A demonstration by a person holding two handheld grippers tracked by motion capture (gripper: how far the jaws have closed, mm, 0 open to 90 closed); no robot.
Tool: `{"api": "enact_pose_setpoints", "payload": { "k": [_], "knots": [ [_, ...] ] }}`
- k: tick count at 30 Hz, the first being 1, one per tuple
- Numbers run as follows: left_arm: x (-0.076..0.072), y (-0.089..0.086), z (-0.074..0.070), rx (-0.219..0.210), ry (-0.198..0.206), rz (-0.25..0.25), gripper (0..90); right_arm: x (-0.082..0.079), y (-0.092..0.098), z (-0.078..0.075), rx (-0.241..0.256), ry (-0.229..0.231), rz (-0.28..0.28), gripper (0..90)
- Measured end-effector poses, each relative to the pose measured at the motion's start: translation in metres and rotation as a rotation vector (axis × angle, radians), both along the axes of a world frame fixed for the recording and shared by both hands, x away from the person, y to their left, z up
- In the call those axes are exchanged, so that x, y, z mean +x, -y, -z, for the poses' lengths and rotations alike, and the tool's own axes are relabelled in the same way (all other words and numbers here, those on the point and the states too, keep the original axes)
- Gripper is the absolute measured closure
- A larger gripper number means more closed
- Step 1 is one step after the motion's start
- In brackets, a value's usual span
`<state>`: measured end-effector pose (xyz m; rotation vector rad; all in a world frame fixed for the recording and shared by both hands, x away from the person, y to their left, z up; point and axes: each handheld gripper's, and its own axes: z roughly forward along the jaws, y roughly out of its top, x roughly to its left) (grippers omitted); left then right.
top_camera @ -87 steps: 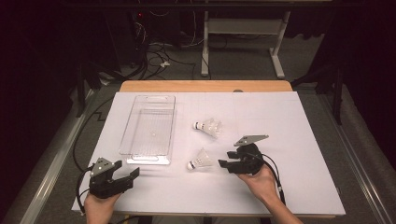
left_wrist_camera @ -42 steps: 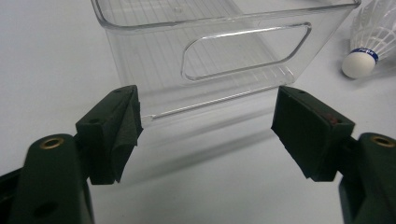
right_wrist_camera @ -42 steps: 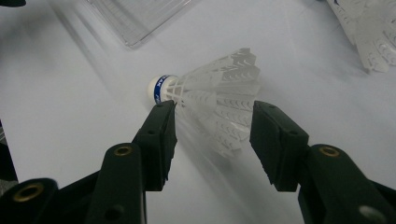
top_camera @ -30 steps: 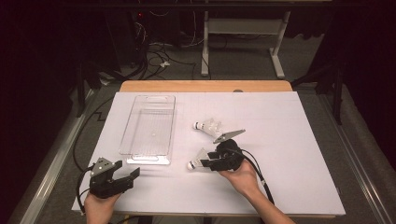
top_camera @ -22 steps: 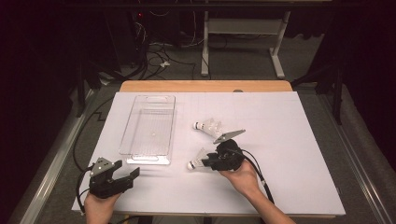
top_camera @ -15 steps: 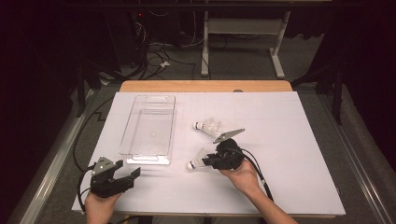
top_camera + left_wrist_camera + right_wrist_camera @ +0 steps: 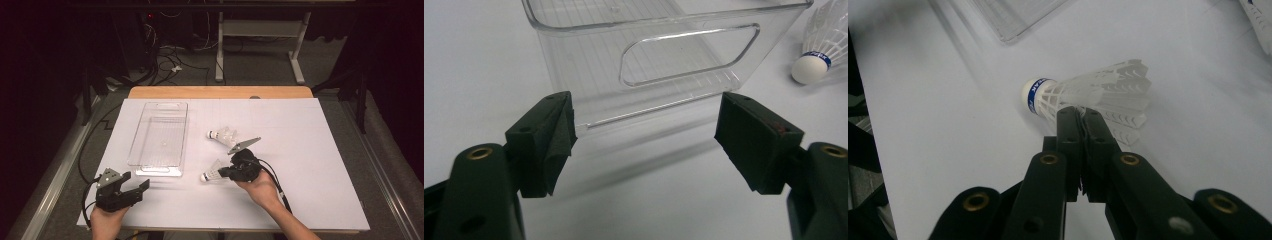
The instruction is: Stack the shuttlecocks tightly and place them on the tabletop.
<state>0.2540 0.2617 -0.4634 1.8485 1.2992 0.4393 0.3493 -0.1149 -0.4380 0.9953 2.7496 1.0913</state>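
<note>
A white shuttlecock point(image 7: 212, 174) with a blue band lies on the white sheet, cork pointing left. My right gripper point(image 7: 225, 173) is shut on its feather skirt; in the right gripper view the jaws pinch the skirt of the shuttlecock point(image 7: 1088, 95) at the tips of the right gripper point(image 7: 1079, 113). A second shuttlecock point(image 7: 223, 135) lies just beyond it. The clear plastic tray point(image 7: 159, 139) stands empty to the left. My left gripper point(image 7: 134, 190) rests open near the front left; in its own view the left gripper point(image 7: 646, 135) faces the tray's end wall point(image 7: 664, 55).
A white sheet point(image 7: 310, 150) covers the table, with the wooden edge point(image 7: 220, 92) at the back. The held shuttlecock point(image 7: 819, 50) sits right of the tray in the left gripper view. Cables and a desk frame lie on the floor beyond.
My right gripper moved left to the near shuttlecock and now holds its skirt. The left gripper and the tray have stayed put.
</note>
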Motion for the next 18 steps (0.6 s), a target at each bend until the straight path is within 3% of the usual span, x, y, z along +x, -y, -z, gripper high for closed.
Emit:
{"api": "enact_pose_setpoints", "payload": {
  "k": [18],
  "knots": [
    [-0.0024, 0.0003, -0.0008, 0.000, 0.003, 0.005, 25.1, -0.0046, -0.0014, -0.0032, -0.012, -0.002, -0.030, 90.0]
  ]
}}
